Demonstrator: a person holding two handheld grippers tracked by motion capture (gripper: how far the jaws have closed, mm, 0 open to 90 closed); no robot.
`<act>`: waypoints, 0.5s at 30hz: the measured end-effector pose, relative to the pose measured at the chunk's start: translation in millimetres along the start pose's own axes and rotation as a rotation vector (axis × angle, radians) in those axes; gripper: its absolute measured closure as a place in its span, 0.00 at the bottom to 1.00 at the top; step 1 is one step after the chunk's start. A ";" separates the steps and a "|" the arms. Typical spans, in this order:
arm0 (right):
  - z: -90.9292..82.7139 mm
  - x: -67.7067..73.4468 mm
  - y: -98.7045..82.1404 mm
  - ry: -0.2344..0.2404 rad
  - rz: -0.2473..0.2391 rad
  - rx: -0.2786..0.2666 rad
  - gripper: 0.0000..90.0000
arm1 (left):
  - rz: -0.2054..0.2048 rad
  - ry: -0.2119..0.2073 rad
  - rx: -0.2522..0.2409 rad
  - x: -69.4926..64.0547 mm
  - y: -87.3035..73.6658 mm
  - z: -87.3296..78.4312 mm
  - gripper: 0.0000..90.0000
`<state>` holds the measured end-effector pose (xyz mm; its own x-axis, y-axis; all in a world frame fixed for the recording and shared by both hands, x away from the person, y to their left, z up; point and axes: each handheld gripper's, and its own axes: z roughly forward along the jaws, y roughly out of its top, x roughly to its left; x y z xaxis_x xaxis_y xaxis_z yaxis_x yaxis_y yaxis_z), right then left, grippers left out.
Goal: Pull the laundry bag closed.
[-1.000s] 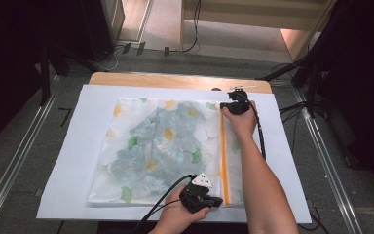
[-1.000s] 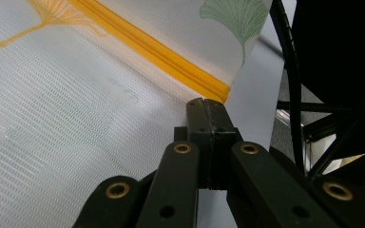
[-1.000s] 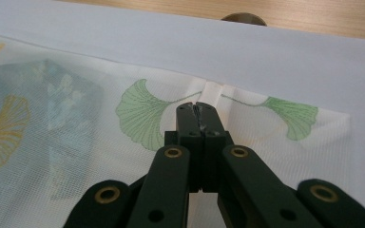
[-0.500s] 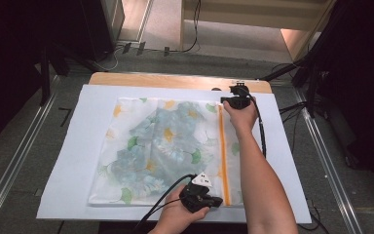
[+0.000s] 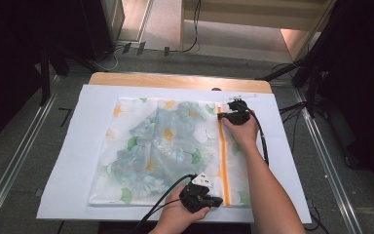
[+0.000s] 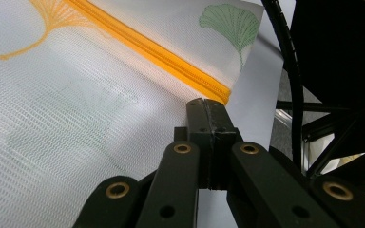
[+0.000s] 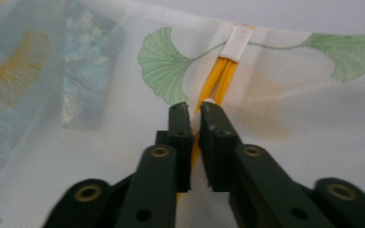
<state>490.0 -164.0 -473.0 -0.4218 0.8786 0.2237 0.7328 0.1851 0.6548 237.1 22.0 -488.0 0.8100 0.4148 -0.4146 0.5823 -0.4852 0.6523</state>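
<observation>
In the high view the white sheet (image 5: pixel 78 161) at the centre is brightly and evenly lit from above, while the left and right edges of the frame fall into near-black shadow; a warm patch glows at upper right. The picture is soft and grainy. The left gripper view is sharp on the mesh weave, dark at right. The right gripper view is blurred throughout, most at upper left.

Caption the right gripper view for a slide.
Right gripper pinching the zipper pull on a leaf-printed mesh bag.
</observation>
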 end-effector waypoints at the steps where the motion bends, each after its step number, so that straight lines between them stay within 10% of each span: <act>1: 0.0 1.4 1.0 -0.013 -0.007 0.001 1.00 | 0.000 0.000 0.000 0.1 0.0 0.0 1.00; 11: 1.7 -7.7 3.6 0.022 0.105 -0.028 1.00 | -0.002 0.002 0.000 -0.4 -0.3 -0.2 1.00; 15: 2.0 -1.8 3.7 -0.016 0.114 -0.033 0.82 | -0.001 0.002 -0.005 -0.6 -0.4 0.1 1.00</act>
<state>494.6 -164.1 -472.5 -0.3277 0.9003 0.2865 0.7576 0.0692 0.6490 236.3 21.9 -488.1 0.8094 0.4169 -0.4136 0.5826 -0.4814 0.6549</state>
